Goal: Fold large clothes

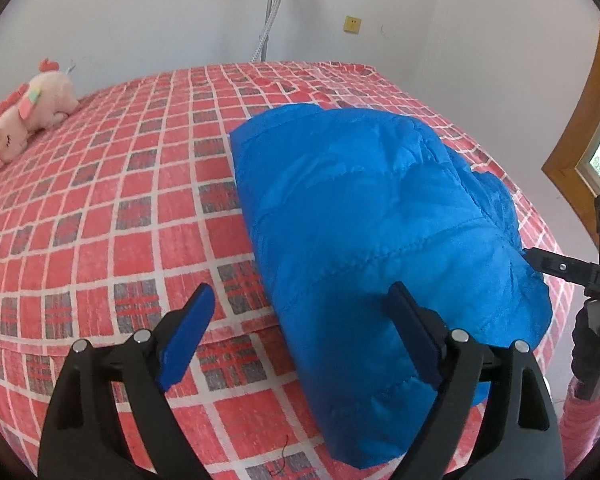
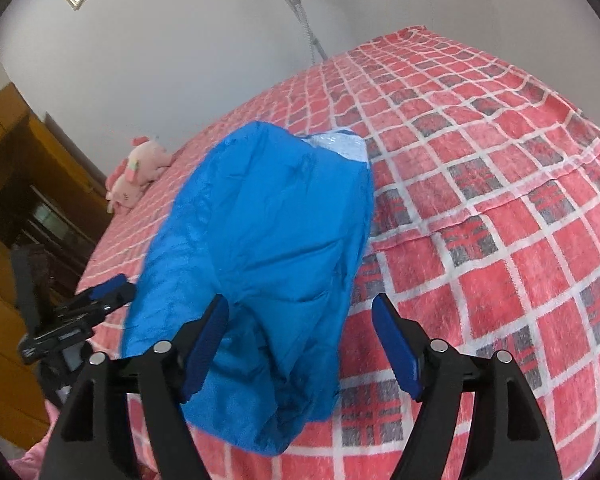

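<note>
Left wrist view: a folded blue jacket (image 1: 372,216) is seen lying on a red checked blanket (image 1: 100,220). The left gripper (image 1: 300,316) is spread open, empty. A pink plush toy (image 1: 28,116) is set well apart, by a white wall (image 1: 140,12).

Right wrist view: the right gripper (image 2: 300,328) is held open over the jacket's near end, gripping nothing. A wooden cabinet (image 2: 24,184) is seen at left.

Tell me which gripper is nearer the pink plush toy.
Left. The left gripper sits at the blue jacket's edge on the plush toy's side; the right gripper is at the jacket's opposite side.
</note>
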